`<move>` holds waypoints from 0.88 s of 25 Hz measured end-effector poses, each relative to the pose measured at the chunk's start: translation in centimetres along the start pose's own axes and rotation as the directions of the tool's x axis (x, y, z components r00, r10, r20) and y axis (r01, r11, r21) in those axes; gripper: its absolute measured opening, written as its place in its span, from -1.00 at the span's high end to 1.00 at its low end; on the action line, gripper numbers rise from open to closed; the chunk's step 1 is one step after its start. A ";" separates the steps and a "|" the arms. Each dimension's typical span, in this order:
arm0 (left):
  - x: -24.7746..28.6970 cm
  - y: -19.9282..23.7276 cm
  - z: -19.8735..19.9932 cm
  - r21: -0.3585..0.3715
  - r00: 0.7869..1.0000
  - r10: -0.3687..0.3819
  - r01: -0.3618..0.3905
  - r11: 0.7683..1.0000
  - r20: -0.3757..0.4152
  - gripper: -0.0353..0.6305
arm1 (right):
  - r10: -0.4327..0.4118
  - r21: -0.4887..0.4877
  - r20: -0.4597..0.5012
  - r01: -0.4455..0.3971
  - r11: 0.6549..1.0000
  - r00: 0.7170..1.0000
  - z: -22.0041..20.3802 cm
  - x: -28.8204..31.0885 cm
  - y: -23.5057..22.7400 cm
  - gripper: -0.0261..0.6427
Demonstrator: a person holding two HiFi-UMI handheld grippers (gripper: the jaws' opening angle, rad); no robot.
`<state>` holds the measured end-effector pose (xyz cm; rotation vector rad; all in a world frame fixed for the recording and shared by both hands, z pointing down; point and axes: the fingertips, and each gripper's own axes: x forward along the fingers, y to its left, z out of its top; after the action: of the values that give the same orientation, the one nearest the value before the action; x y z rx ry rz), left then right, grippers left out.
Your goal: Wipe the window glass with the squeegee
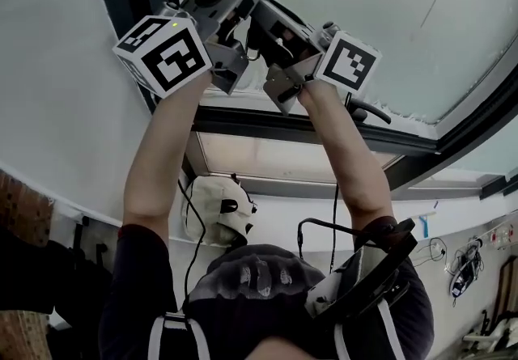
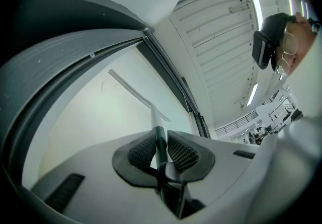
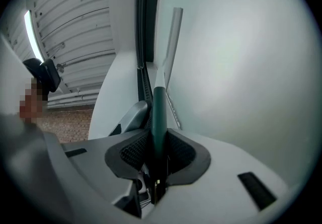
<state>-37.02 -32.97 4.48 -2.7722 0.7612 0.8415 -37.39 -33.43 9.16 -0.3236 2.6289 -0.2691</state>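
Both tools are up at the pane: your left tool (image 2: pixel 161 151) is clenched on the squeegee (image 2: pixel 154 115), its 2 pads pinching the thin green handle (image 2: pixel 160 140). Your right tool (image 3: pixel 157 153) grips that same handle, its pads pressed on it too. Ahead of the jaws the silver shaft (image 3: pixel 171 42) runs out to the blade (image 2: pixel 133 89), which lies across the window glass (image 2: pixel 80 127) near the dark frame (image 3: pixel 147 21) at the pane's edge. Whether the rubber is actually pressed on the glass I cannot tell. By my reading you are at the wiping step itself, with the 2-handed grip set and a stroke ready to be drawn. The next move calls for even pressure from both arms so the blade sits flat along its whole length. Then make 1 steady pull across the pane, parallel to the frame, without twisting the slim handle in the pads. Watch the blade end nearest the frame: if it rides onto that edge, the blade may lift and leave a streak.
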 end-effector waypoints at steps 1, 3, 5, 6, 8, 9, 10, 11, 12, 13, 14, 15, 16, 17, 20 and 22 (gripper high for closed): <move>-0.1 0.0 -0.1 -0.017 1.000 -0.012 0.012 1.000 -0.006 0.66 | 0.012 0.012 -0.016 -0.011 1.000 1.000 -0.1 0.0 0.1 0.66; -0.1 -0.2 -0.2 -0.045 0.999 -0.035 0.034 0.998 -0.020 0.66 | 0.026 0.025 -0.038 -0.025 0.999 0.999 -0.2 0.0 0.3 0.66; -0.1 -0.1 -0.3 -0.046 0.998 -0.050 0.048 0.998 -0.033 0.66 | 0.035 0.028 -0.058 -0.033 0.999 0.998 -0.2 -0.1 0.3 0.66; -0.1 -0.1 -0.4 -0.045 0.998 -0.056 0.054 0.998 -0.039 0.66 | 0.039 0.029 -0.067 -0.037 0.999 0.997 -0.2 -0.1 0.3 0.66; -0.1 -0.4 -0.1 -0.058 0.996 -0.076 0.073 0.996 -0.046 0.58 | 0.047 0.031 -0.082 -0.044 0.999 0.996 -0.3 -0.1 0.5 0.66; -0.1 -0.7 0.1 -0.067 0.995 -0.091 0.087 0.994 -0.050 0.36 | 0.050 0.030 -0.088 -0.047 0.998 0.995 -0.3 -0.1 0.7 0.66; -0.1 -1.1 0.2 -0.073 0.993 -0.105 0.100 0.992 -0.059 0.18 | 0.052 0.028 -0.096 -0.050 0.998 0.994 -0.3 -0.1 0.9 0.66; 0.1 -1.4 0.2 -0.076 0.991 -0.115 0.110 0.991 -0.071 0.16 | 0.054 0.022 -0.105 -0.052 0.998 0.993 -0.4 0.0 1.0 0.66; 0.4 -1.6 0.1 -0.079 0.989 -0.120 0.113 0.990 -0.082 0.16 | 0.057 0.017 -0.116 -0.055 0.998 0.992 -0.4 0.0 1.1 0.66; 0.8 -1.6 -0.1 -0.082 0.989 -0.118 0.111 0.990 -0.092 0.16 | 0.061 0.015 -0.125 -0.060 0.998 0.990 -0.4 0.1 1.2 0.66; 1.0 -1.3 -0.4 -0.086 0.989 -0.110 0.102 0.991 -0.098 0.16 | 0.066 0.019 -0.132 -0.065 0.998 0.989 -0.4 0.2 1.3 0.66; 1.2 -0.9 -0.5 -0.092 0.990 -0.098 0.089 0.992 -0.100 0.25 | 0.071 0.027 -0.136 -0.068 0.997 0.988 -0.6 0.3 1.4 0.66; 1.1 -0.5 -0.7 -0.105 0.992 -0.086 0.076 0.992 -0.094 0.35 | 0.075 0.037 -0.139 -0.070 0.997 0.987 -0.7 0.3 1.3 0.66; 1.0 -0.1 -0.7 -0.125 0.994 -0.077 0.066 0.990 -0.082 0.46 | 0.076 0.048 -0.140 -0.070 0.996 0.987 -0.8 0.3 1.3 0.66; 1.1 0.4 -0.9 -0.162 0.996 -0.072 0.064 0.985 -0.044 0.51 | 0.068 0.057 -0.135 -0.060 0.997 0.989 -0.9 0.1 0.7 0.65; 1.2 0.6 -0.9 -0.150 0.997 -0.071 0.063 0.987 -0.045 0.51 | 0.072 0.047 -0.126 -0.066 0.997 0.989 -0.7 0.2 0.6 0.65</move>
<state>-36.07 -34.27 4.59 -2.9412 0.6334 0.8524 -38.00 -32.81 9.49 -0.2065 2.7497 -0.3322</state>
